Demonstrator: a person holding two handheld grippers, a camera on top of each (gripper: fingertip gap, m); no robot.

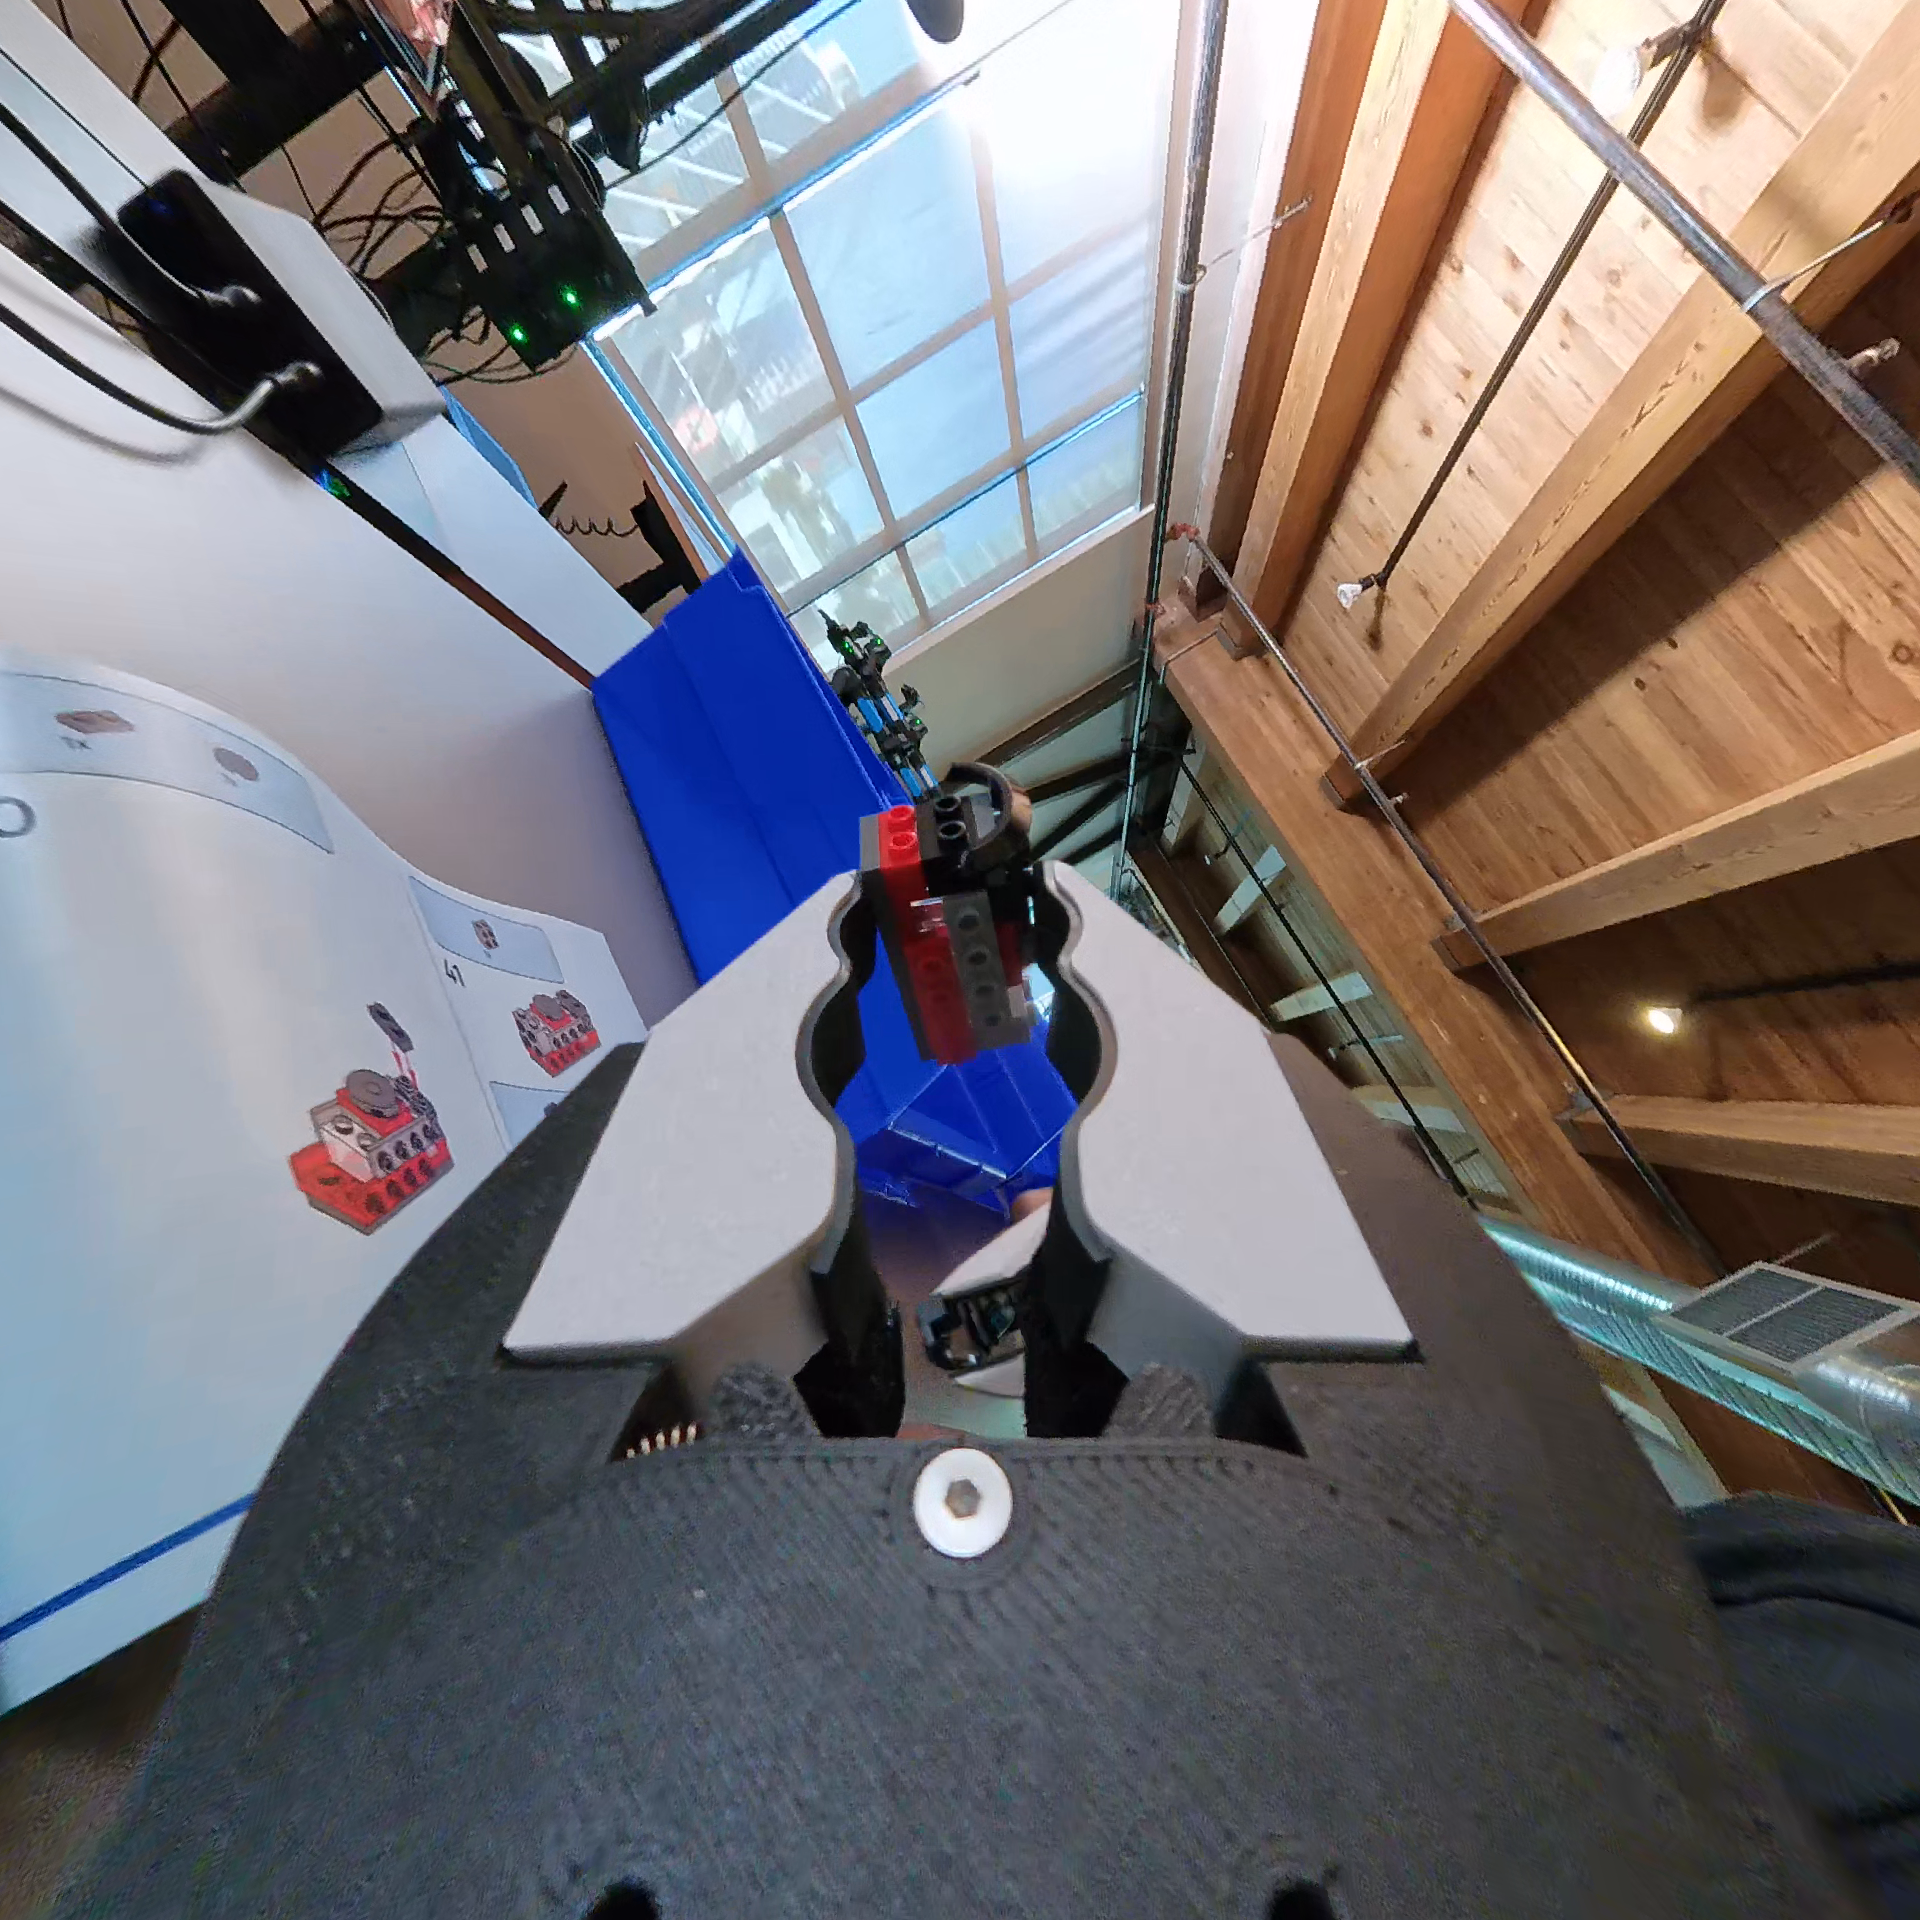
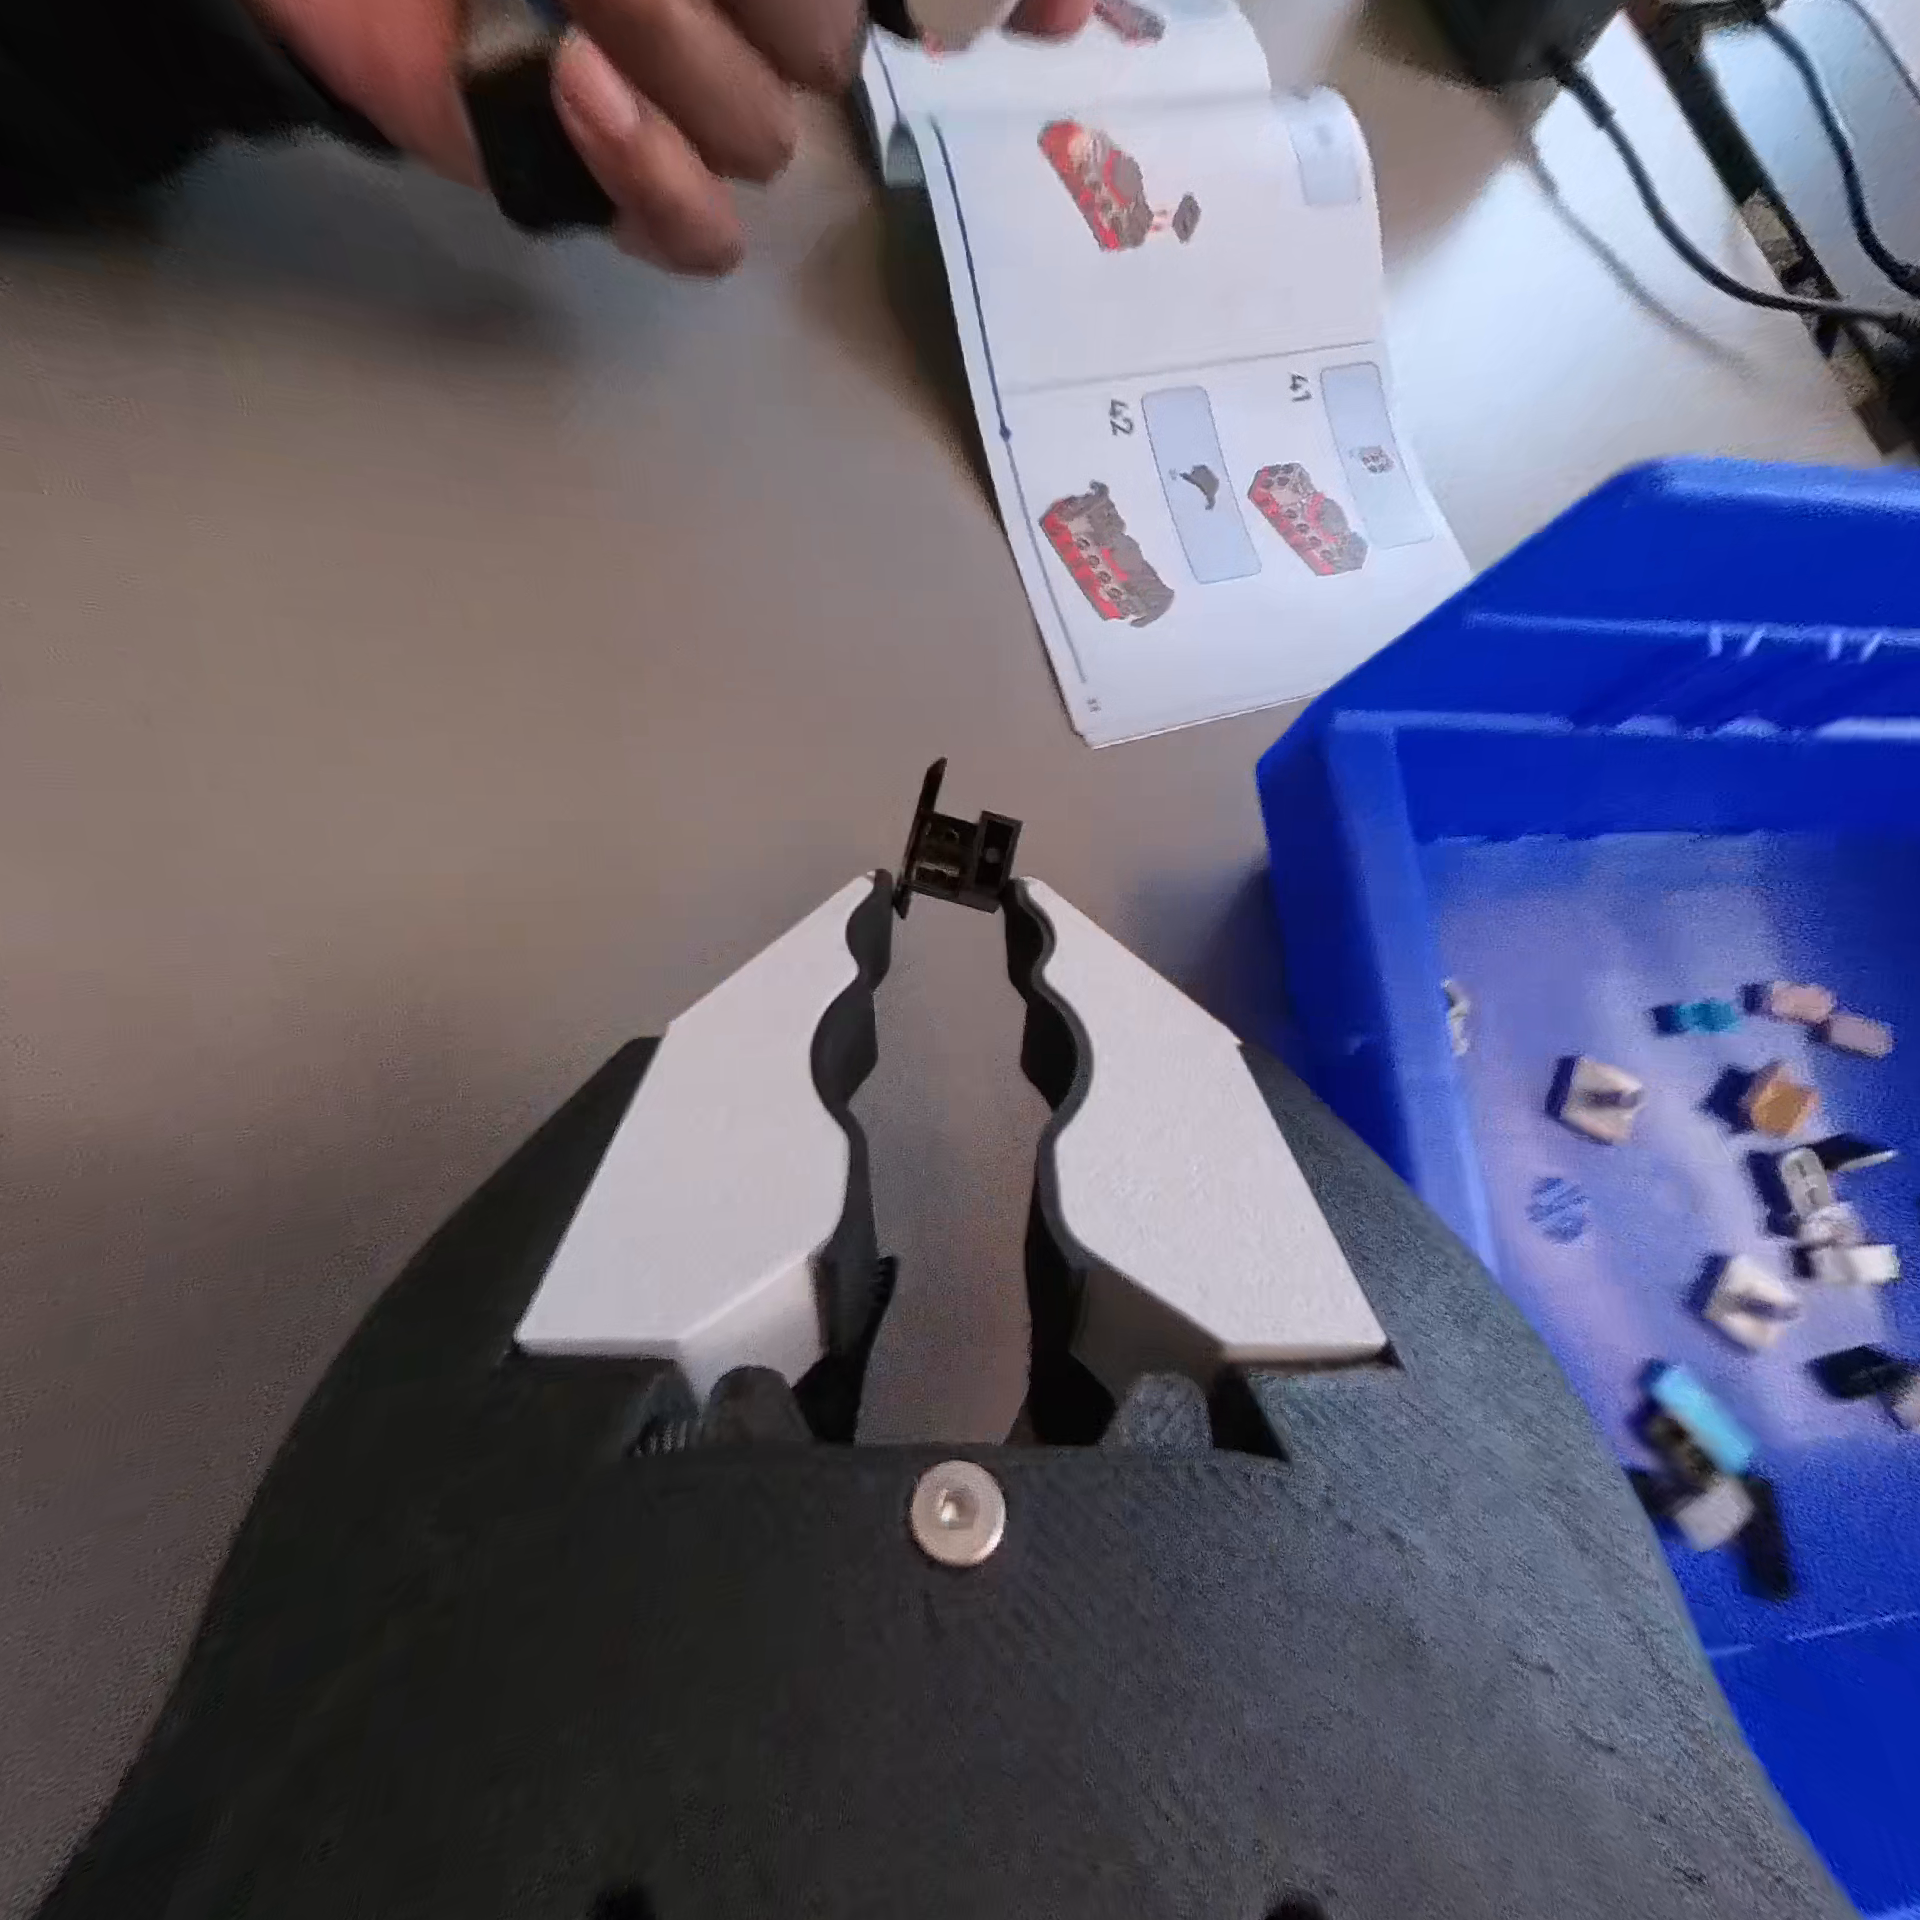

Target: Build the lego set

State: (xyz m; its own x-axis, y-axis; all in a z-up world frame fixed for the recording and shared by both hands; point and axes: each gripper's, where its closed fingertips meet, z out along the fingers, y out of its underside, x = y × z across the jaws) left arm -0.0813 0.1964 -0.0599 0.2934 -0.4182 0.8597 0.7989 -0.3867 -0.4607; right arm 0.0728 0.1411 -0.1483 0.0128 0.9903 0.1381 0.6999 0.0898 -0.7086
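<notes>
A red, grey and black lego assembly (image 1: 951, 925) sits pinched at the tips of the left gripper (image 1: 951, 914), its jaws closed narrowly on it and lifted well off the desk. The right gripper (image 2: 951, 894) clamps a small black lego piece (image 2: 961, 857) at its tips, above the grey desk (image 2: 416, 623). At 1 o'clock lies the open instruction booklet (image 2: 1174, 343); at 3 o'clock, the blue bin (image 2: 1558, 748) of loose bricks. A hand (image 2: 582, 114) shows at 11 o'clock.

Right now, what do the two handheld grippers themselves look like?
Both match: the left gripper and right gripper each have a black, rough-textured printed body, two light grey wedge-shaped fingers with wavy black inner pads, and a silver hex screw at the centre. No cables or markings show on either.
</notes>
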